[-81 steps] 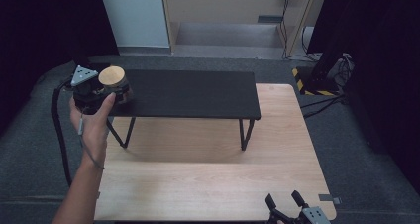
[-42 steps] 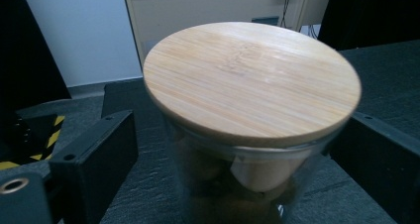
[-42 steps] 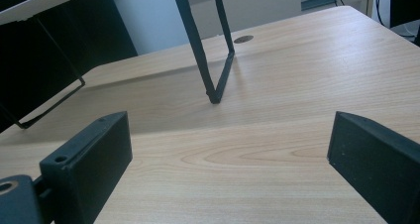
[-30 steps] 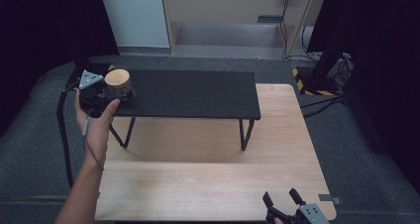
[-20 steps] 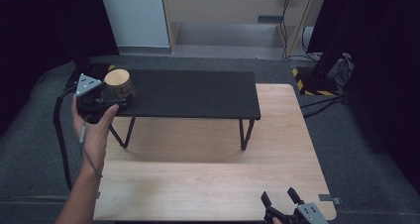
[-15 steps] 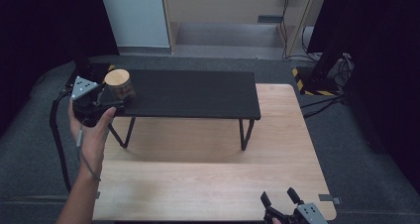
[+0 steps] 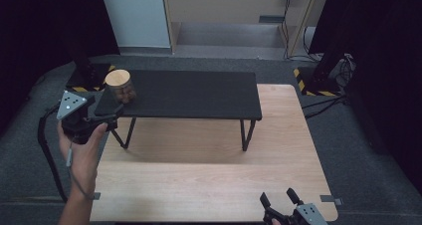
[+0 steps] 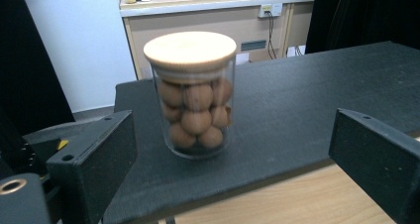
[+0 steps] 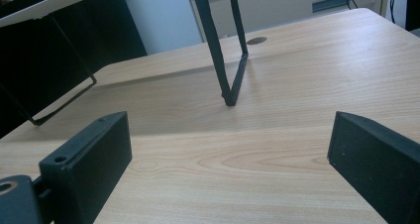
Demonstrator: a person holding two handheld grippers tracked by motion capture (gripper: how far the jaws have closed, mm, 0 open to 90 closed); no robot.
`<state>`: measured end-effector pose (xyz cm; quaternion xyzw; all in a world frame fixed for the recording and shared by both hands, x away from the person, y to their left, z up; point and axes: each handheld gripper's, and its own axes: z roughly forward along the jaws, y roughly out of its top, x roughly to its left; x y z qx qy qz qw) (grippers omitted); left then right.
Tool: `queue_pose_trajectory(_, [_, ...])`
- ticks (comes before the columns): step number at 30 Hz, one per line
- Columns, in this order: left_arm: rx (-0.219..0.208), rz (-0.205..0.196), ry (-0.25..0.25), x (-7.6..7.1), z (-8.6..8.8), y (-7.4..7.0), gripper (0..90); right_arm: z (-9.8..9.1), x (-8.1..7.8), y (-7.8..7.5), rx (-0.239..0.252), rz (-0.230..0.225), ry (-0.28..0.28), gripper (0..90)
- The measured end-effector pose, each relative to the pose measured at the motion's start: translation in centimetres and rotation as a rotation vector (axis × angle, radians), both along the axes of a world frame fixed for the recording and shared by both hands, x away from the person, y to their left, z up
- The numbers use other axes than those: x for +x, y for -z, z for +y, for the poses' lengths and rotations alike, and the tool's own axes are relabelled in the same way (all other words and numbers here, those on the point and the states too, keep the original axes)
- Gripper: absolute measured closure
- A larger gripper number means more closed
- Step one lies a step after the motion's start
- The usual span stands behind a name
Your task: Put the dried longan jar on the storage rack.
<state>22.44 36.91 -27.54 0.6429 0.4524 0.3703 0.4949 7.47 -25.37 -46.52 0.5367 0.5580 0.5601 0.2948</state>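
Between the left gripper's [image 8: 233, 154] wide-spread jaws stood a glass jar [image 8: 193, 97], upright near the left end of a black bench [image 7: 184, 93]. No jaw touched it. A pale wooden lid [image 8: 189, 49] capped the jar, and round brown balls [image 8: 198, 117] filled it. From the high view, the left gripper [image 7: 112, 116] sat just off the bench's left front corner, near the jar [image 7: 119, 85], held by a hand [image 7: 82, 145] reaching up from below. Well apart from the bench, at the near edge of the wooden table [image 7: 209, 185], the right gripper [image 7: 279, 200] also showed wide jaws. Its own view [image 9: 230, 169] faced bare tabletop [image 9: 277, 135] and one thin bench leg [image 9: 225, 50].
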Motion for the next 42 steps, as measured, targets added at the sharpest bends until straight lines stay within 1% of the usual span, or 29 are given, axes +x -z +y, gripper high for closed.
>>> queue_pose_trajectory(3, [-0.02, 0.007, 0.008, -0.4, 0.3, 0.6, 3.3, 0.0, 0.0, 0.0, -0.002, 0.0, -0.005, 3.4])
queue_pose_trajectory(8, [-0.029, 0.0, 0.007, -1.5, 0.4, 1.6, 3.3, 0.1, 0.0, 0.0, -0.001, -0.002, -0.006, 3.3])
queue_pose_trajectory(13, [-0.027, -0.001, -0.004, -2.6, 0.2, 2.8, 3.5, 0.2, -0.1, 0.2, 0.0, -0.005, -0.007, 3.3])
queue_pose_trajectory(16, [-0.042, -0.006, -0.004, -3.3, 0.2, 4.0, 4.2, 0.2, 0.0, 0.2, -0.003, -0.003, -0.012, 3.3])
queue_pose_trajectory(19, [-0.045, 0.004, -0.007, -3.8, 0.1, 4.9, 4.7, 0.3, 0.1, 0.3, -0.001, -0.002, -0.017, 3.3])
queue_pose_trajectory(22, [-0.059, 0.01, -0.017, -4.4, 0.2, 6.2, 4.2, 0.3, 0.1, 0.3, -0.002, -0.001, -0.02, 3.3])
queue_pose_trajectory(25, [-0.06, 0.014, -0.025, -4.8, 0.3, 7.0, 3.7, 0.3, 0.0, 0.3, -0.002, -0.001, -0.021, 3.4])
queue_pose_trajectory(30, [-0.051, 0.014, -0.032, -5.6, 0.2, 7.9, 3.6, 0.3, -0.1, 0.4, -0.001, 0.0, -0.021, 3.3])
queue_pose_trajectory(35, [-0.041, 0.017, -0.04, -6.5, -0.1, 8.8, 3.5, 0.3, -0.1, 0.4, -0.002, 0.003, -0.023, 3.4])
queue_pose_trajectory(38, [-0.036, 0.014, -0.05, -7.1, -0.4, 9.6, 3.5, 0.4, -0.1, 0.5, -0.003, 0.004, -0.025, 3.3])
queue_pose_trajectory(42, [-0.037, 0.026, -0.055, -7.4, -0.5, 10.6, 3.3, 0.5, -0.2, 0.5, -0.003, 0.002, -0.025, 3.3])
